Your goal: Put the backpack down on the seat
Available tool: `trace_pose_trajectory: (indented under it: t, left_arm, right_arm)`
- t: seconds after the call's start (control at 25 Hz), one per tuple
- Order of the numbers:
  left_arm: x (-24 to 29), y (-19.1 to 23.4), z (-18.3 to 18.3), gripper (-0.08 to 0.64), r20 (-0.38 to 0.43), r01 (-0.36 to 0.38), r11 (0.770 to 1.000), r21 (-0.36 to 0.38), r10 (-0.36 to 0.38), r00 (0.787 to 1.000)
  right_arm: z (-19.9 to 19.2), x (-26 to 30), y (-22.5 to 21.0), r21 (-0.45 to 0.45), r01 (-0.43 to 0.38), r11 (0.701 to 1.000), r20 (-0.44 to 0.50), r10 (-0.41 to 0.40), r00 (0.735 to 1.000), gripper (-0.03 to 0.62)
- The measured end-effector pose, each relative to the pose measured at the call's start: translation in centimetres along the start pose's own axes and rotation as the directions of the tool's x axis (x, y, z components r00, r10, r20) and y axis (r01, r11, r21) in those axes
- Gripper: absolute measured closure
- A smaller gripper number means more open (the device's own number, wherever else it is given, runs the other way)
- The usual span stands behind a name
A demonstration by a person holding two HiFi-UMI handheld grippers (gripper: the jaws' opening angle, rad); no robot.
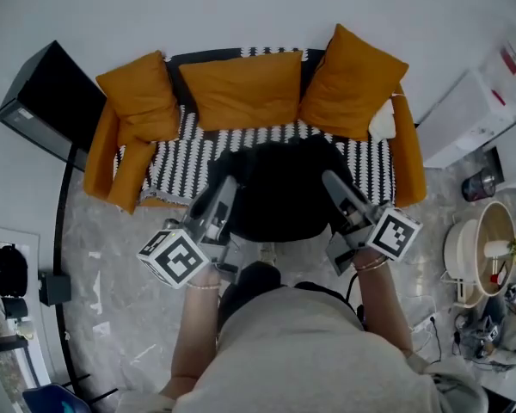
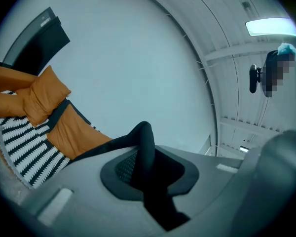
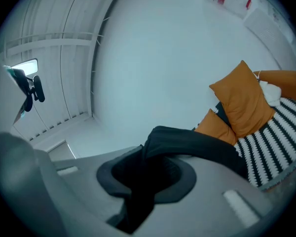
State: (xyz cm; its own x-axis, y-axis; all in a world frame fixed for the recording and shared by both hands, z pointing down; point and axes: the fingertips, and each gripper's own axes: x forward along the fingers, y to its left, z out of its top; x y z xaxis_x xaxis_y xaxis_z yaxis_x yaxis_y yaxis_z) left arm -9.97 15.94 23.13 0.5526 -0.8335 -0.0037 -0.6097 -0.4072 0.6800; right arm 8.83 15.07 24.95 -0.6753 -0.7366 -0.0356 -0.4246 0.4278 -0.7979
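Plainly, the left claw (image 2: 147, 174) was clamped on a black shoulder strap (image 2: 142, 142) that rose out from between its jaws. The right claw (image 3: 145, 174) was clamped the same way on a second strap (image 3: 192, 147), a broader black band folding over its upper jaw. Both claws pointed level, and between them hung the black backpack (image 1: 279, 188), over the front edge of the seat (image 1: 176, 166); whether its base touched the seat could not be told. The seat wore a black-and-white striped cover on an orange sofa (image 1: 408, 157) set against a white wall. Three orange cushions (image 1: 241, 89) leaned along its back, with a small white object (image 1: 381, 120) beside the right-hand one. A black box (image 1: 52, 101) stood just beside the sofa's left arm, on the marbled floor (image 1: 112, 299)
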Motion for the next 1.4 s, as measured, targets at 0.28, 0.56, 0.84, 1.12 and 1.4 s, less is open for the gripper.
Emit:
trace_pose_trajectory:
  t: [0.28, 0.56, 0.84, 1.12, 1.4]
  left_arm:
    - [6.0, 4.4, 5.9, 0.497, -0.031, 0.043, 0.999, 0.018, -0.042, 0.999]
    - [8.7, 7.7, 7.6, 0.497, -0.065, 0.057, 0.998, -0.005, -0.057, 0.996]
    - [9.2, 9.1, 8.3, 0.497, -0.074, 0.044, 0.998, -0.033, -0.046, 0.996]
    - [10.3, 10.6, 7.9, 0.497, -0.066, -0.001, 0.998, -0.06, -0.003, 0.998]
    - [11.7, 13.0, 9.0, 0.497, -0.039, -0.022, 0.996, -0.082, 0.019, 0.999]
  right_arm:
    - [3.5, 7.3, -1.4, -0.026, 0.015, 1.0, 0.059, -0.014, 0.998, 0.525]
    - [3.8, 11.7, -2.7, -0.016, 0.06, 0.998, 0.06, -0.059, 0.996, 0.525]
    - [3.5, 12.6, -3.3, 0.01, 0.082, 0.997, 0.066, -0.083, 0.994, 0.525]
    - [3.1, 14.9, -3.9, 0.003, 0.086, 0.996, 0.03, -0.086, 0.996, 0.525]
    - [3.7, 17.9, -5.6, 0.01, 0.078, 0.997, -0.022, -0.078, 0.997, 0.525]
